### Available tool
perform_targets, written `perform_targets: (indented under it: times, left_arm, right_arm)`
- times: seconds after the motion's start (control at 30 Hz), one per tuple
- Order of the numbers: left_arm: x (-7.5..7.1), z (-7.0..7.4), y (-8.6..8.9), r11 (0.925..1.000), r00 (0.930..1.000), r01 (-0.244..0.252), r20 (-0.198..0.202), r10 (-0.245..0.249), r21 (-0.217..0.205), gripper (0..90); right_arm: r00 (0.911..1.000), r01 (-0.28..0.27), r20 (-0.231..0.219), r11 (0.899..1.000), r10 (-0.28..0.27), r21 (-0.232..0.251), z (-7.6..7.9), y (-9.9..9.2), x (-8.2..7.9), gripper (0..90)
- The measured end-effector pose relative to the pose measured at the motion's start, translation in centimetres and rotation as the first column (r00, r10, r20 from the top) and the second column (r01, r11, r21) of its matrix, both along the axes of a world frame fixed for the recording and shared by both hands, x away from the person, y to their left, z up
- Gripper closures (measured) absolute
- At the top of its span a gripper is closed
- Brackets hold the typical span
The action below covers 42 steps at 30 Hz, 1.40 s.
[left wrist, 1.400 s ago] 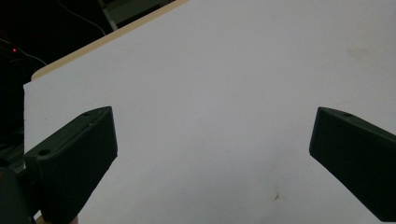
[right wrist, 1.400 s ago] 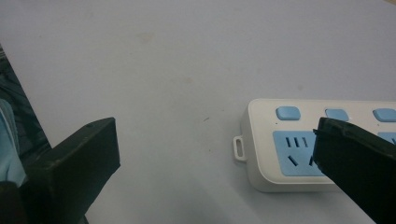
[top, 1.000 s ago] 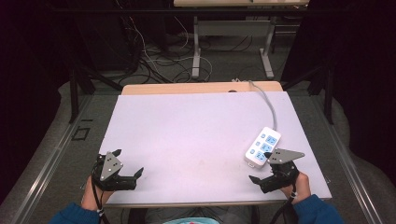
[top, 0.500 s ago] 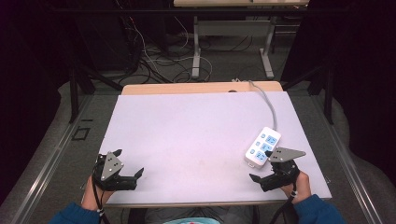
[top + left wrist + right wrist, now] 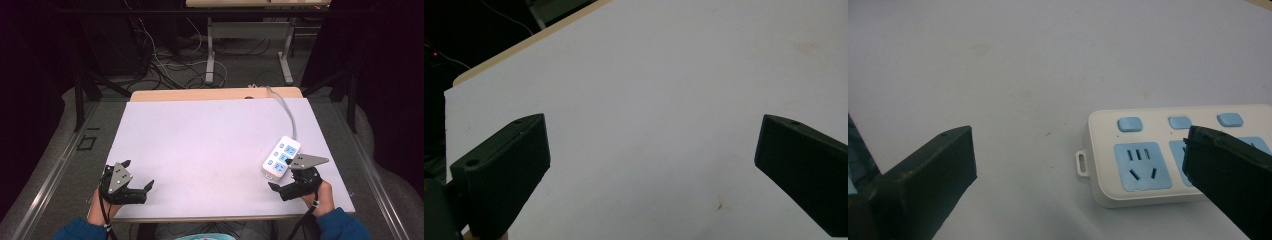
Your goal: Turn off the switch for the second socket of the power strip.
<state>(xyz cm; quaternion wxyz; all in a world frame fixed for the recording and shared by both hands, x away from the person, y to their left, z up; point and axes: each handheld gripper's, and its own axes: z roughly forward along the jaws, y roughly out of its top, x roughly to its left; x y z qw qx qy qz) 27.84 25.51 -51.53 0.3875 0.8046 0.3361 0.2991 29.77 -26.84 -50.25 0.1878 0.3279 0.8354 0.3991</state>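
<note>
High view, checked against the shots from a second and half a second back: no real movement anywhere. Same spot for the left tongs (image 5: 140,173) at the near left corner of the table (image 5: 210,130), same spot for the right tongs (image 5: 280,174) at the near right, same spot for the power strip (image 5: 281,157). So, a pause rather than a step, and no progress on the job to report yet.

Power strip lying flat on the white top, over on the right side, just ahead of the right tongs, with its grey cord (image 5: 290,115) trailing off toward the far edge. Touching or merely hovering close there? Hard to call from above.

Right gripper view: right tongs (image 5: 1078,147) spread wide, pinching nothing, one jaw sitting in front of the power strip (image 5: 1158,135) and covering part of the blue sockets (image 5: 1142,166). Row of little blue buttons (image 5: 1129,123) above those.

Left gripper view: left tongs (image 5: 651,145) spread wide too, gripping nothing, bare table between.

Best guess: lined up to grab or nudge the strip with the right side, still waiting to start. Nothing pinched, nothing committed.
</note>
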Motion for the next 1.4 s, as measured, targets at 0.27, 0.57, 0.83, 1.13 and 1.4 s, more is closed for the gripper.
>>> perform_targets:
  times: [0.27,0.57,0.83,1.13,1.4]
  left_arm:
    - [0.0,0.0,0.0,1.0,1.0,0.002,-0.004,-0.002,0.005,1.0]
    - [0.1,0.0,0.0,0.9999,1.0,0.003,0.003,-0.003,0.01,1.0]
    - [0.1,-0.1,0.0,1.0,1.0,0.002,-0.002,-0.002,0.007,0.9]
    - [0.1,-0.1,-0.1,1.0,1.0,0.002,-0.006,-0.002,0.007,1.0]
    - [0.1,-0.1,-0.1,1.0,1.0,0.002,-0.006,-0.002,0.007,0.9]
  right_arm:
    - [0.9998,0.013,-0.017,1.0,-0.013,0.002,0.2,-0.2,0.7,0.2]
    - [0.9974,0.064,-0.032,0.998,-0.064,0.004,0.6,-0.8,1.7,0.1]
    - [0.994,0.1,-0.047,0.995,-0.098,0.028,0.9,-1.5,3.1,0.0]
    - [0.9914,0.117,-0.063,0.993,-0.115,0.029,1.0,-1.9,4.2,0.0]
    - [0.9908,0.119,-0.068,0.993,-0.117,0.019,0.9,-2.2,5.3,0.0]
